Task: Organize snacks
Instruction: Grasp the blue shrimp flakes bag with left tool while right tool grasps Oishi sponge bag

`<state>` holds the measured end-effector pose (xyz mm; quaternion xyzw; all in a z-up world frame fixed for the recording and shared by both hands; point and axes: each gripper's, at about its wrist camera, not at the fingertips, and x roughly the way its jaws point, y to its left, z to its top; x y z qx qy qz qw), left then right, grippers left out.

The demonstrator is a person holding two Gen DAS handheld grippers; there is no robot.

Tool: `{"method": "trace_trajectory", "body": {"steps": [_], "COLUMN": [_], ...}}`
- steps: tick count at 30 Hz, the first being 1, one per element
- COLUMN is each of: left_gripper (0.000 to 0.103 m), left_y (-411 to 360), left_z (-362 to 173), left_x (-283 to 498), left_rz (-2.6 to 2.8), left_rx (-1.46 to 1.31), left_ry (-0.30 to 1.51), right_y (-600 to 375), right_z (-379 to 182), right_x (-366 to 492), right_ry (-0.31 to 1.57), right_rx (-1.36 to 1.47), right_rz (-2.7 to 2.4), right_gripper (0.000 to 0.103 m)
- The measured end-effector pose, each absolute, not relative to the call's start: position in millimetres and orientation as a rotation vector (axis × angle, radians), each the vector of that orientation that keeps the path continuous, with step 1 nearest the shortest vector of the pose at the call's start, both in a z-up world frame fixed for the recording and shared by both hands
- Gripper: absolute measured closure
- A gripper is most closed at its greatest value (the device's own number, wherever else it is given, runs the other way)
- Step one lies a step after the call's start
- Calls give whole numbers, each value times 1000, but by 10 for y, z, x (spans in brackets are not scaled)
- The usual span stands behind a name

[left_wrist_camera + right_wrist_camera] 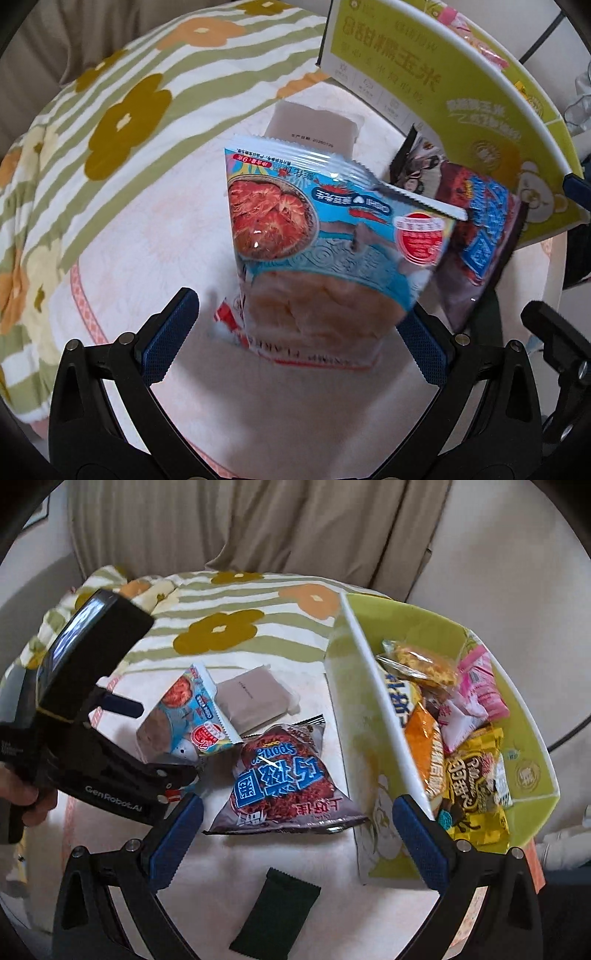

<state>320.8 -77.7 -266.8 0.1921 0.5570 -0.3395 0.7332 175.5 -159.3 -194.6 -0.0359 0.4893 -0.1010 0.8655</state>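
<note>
My left gripper (299,328) is open around a blue shrimp-flake snack bag (325,236); the bag stands between the wide-spread pads, and I cannot tell if a pad touches it. The right wrist view shows the same bag (188,716) by the left gripper (122,738). My right gripper (299,834) is open and empty above a dark red sponge-snack bag (284,779). A grey packet (251,701) lies behind. A small dark green packet (277,912) lies near me. The yellow-green box (532,775) on the right holds several snacks.
The snacks lie on a pale pink cloth (258,849) over a bed. A striped flower-print quilt (236,627) lies behind. Beige curtains (258,524) hang at the back. The box's white rim (380,701) stands close to my right finger.
</note>
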Motion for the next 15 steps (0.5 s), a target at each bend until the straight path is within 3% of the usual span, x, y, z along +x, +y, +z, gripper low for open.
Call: {"method": "trace_trajectory", "body": {"steps": [3,5,11,15], "left_gripper": [6,22,34,37], "left_y": [-767,-764,-706,-629], "left_z": [-2718,-2740,-2730,-2697], "left_x": [3248,3268,3258,3258], "left_rz": [-768,-782,-814,-807], "left_rx": [404,389,368,364], "left_ry": [1225,1239,1225,1215], "right_y": [-1550,-1528,-1510,-1504], "right_z": [-2010,-2043,-2160,-2233], "right_x": [1817,1855,1956,2024], "right_ry": [1031,1029,1047,1062], "right_rx": [-117,-140,-143,-146], "right_rz": [-213,-215,-217,-216], "right_gripper": [1,1,1,1]}}
